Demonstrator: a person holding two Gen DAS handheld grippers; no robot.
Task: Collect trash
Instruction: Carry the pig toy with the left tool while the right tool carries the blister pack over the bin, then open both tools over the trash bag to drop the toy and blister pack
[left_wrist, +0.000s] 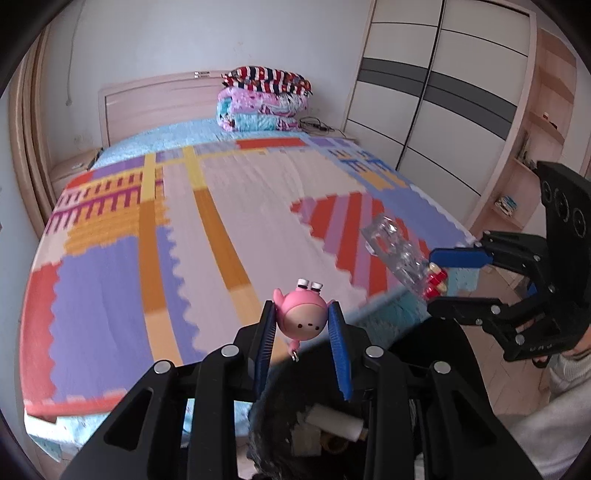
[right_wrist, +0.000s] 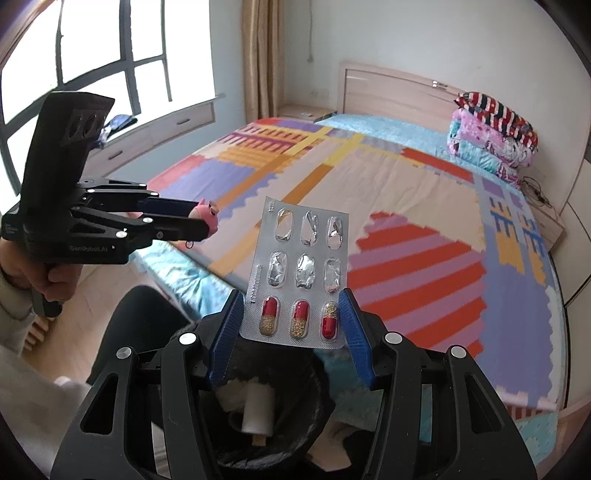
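a bedroom with white walls, with a wide bed (left_wrist: 207, 206) filling most of both views. the bed carries a patchwork cover of lilac, orange, red and cream blocks over a pale blue quilted sheet, and it ends at a light wooden headboard (left_wrist: 155, 99). a tall wardrobe with white sliding doors and dark grey bands (left_wrist: 436, 96) stands along the far side in the left wrist view, with open wooden shelves (left_wrist: 532, 147) just beside it. in the right wrist view a large dark-framed window (right_wrist: 92, 51) and a beige curtain (right_wrist: 262, 55) face the bed over a wooden floor (right_wrist: 55, 325). a stack of folded blankets, striped on top and pink and blue below (left_wrist: 264, 99), sits by the headboard.

below both tools, near the foot of the bed, stands a round black bin lined with a black bag (right_wrist: 295, 435), with white paper and a white tube inside.

the left tongs (left_wrist: 303, 325) are clenched on a small pink round-headed toy figure with a key ring (left_wrist: 301, 314), held above the bin's edge. the right tongs (right_wrist: 295, 325) grasp a silver foil blister pack, its six upper pockets crushed empty and three red and clear capsules in the bottom row (right_wrist: 299, 273), upright over the bin. a hand (right_wrist: 40, 273) grips the left tool's handle.
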